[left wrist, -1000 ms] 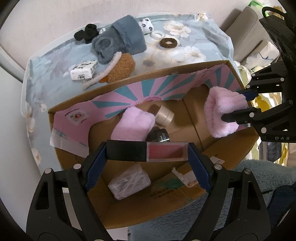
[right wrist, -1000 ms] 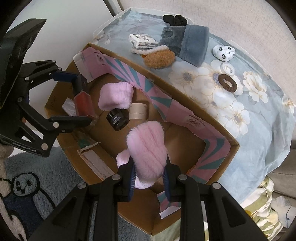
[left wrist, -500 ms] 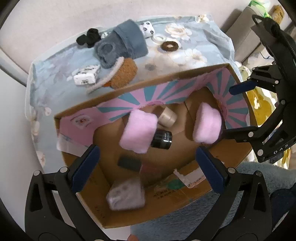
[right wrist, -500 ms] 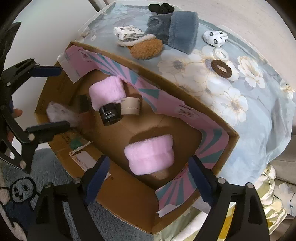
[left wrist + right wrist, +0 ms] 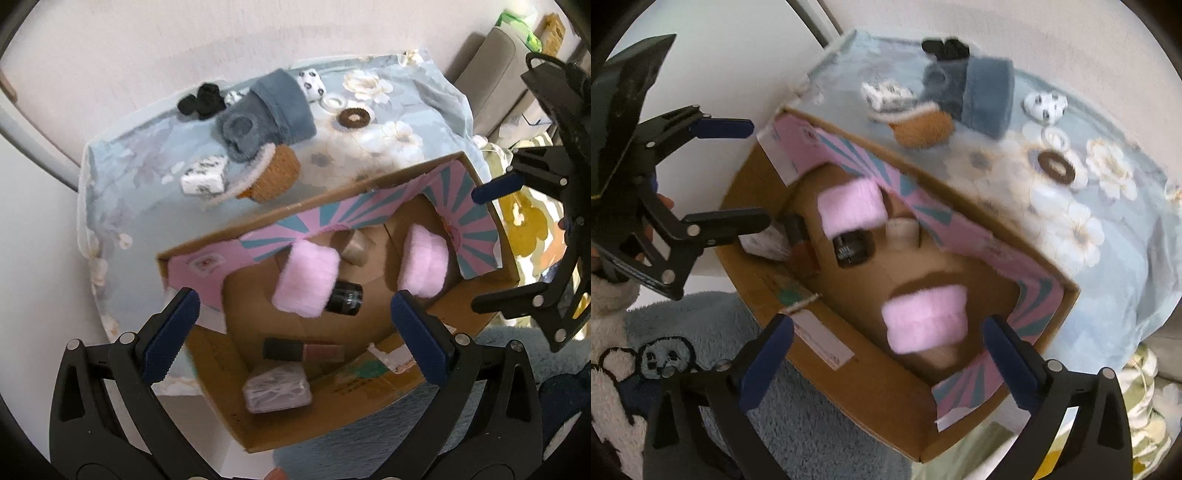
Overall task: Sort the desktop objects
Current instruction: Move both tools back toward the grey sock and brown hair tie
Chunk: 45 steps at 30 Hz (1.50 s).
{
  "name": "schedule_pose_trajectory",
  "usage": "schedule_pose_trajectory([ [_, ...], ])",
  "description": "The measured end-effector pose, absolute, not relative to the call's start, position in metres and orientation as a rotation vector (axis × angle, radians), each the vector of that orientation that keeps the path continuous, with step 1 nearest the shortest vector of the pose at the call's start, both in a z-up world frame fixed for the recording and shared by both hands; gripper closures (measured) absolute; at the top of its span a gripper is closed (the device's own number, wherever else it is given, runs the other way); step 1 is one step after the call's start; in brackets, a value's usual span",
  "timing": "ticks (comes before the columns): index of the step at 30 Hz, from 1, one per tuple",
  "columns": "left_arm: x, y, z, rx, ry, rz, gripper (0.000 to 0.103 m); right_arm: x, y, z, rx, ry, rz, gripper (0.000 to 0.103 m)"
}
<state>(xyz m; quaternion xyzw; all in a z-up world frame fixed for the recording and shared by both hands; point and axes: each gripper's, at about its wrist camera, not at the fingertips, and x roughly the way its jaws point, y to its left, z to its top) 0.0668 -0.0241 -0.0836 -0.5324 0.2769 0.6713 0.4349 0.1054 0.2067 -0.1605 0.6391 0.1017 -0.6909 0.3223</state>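
An open cardboard box (image 5: 280, 432) with a pink and teal inner flap lies below both grippers. Inside it are two pink fluffy puffs (image 5: 306, 280) (image 5: 424, 266), a black jar (image 5: 345, 297), a beige tape roll (image 5: 356, 247), a red-and-black case (image 5: 303, 350) and a clear packet (image 5: 277, 391). My left gripper (image 5: 295, 332) hangs open over the case and packet, holding nothing. My right gripper (image 5: 888, 350) is above one pink puff (image 5: 925, 319). Its jaws are opening and its pads are clear of the puff, which rests on the box floor.
Behind the box, a floral blue cloth (image 5: 369, 166) carries a grey plush slipper (image 5: 266, 114), a brown puff (image 5: 275, 177), a white printed pack (image 5: 203, 177), a black hair tie (image 5: 201, 99) and a brown scrunchie (image 5: 354, 118). A blue fuzzy rug (image 5: 798, 424) lies in front.
The left gripper let go of the red-and-black case, which now lies in the box. The right gripper opened and dropped the pink puff into the box. Both grippers rose slightly.
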Motion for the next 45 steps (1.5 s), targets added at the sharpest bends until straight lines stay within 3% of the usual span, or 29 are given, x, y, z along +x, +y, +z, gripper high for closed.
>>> schedule_pose_trajectory([
  [6, 0.057, -0.025, -0.072, -1.283, 0.707, 1.692, 0.0, 0.098, 0.201, -0.146, 1.645, 0.279, -1.834, 0.001],
  [11, 0.049, -0.028, -0.066, -1.27, 0.706, 1.706, 0.0, 0.082, 0.213, -0.13, 1.628, 0.146, -1.906, 0.001],
  [16, 0.038, -0.031, -0.063, -1.261, 0.707, 1.714, 0.0, 0.067, 0.221, -0.118, 1.606, 0.142, -2.03, 0.001],
  [23, 0.019, -0.03, -0.059, -1.24, 0.712, 1.731, 0.0, 0.046, 0.235, -0.129, 1.685, 0.224, -2.143, 0.001],
  [33, -0.03, -0.011, -0.062, -1.256, 0.652, 1.736, 0.0, 0.007, 0.265, -0.146, 1.755, 0.061, -2.208, 0.001],
  [45, -0.07, 0.07, -0.104, -1.244, 0.693, 1.61, 0.0, -0.046, 0.264, -0.191, 1.846, 0.035, -2.195, 0.001],
])
